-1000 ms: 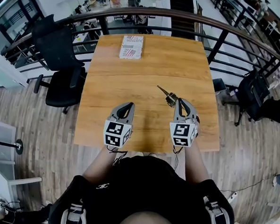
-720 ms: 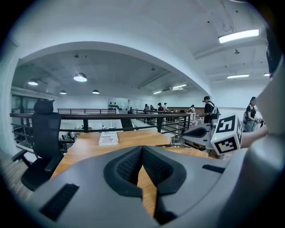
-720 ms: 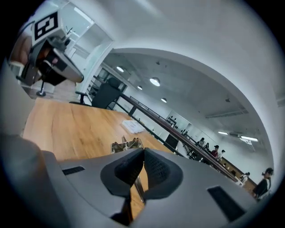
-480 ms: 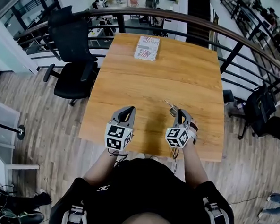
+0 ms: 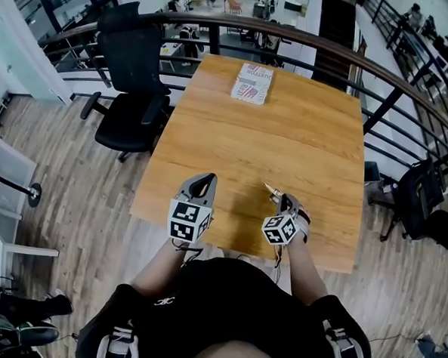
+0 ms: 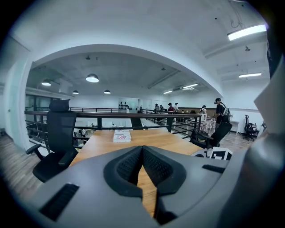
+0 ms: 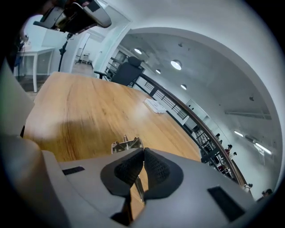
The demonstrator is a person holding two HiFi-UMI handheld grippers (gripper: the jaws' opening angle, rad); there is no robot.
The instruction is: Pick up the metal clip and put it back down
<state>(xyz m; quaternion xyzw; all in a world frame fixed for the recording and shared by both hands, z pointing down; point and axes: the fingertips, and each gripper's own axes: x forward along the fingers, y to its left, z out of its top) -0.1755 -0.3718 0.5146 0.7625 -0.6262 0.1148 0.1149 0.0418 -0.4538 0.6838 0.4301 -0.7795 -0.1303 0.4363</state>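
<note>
The right gripper pinches the clip low over the table near its front edge; the left gripper, shut and empty, hovers alongside. Let go tilted, the clip could skid off the edge

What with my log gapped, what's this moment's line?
right gripper: jaws shut on metal clip | left gripper: jaws shut, empty

Grey shells on left tongs and right tongs, black ribbed pads. Black-and-white marker cube on each, thin cables underneath. Black short-sleeve top, small white logo, grey-white shoulder straps.
</note>
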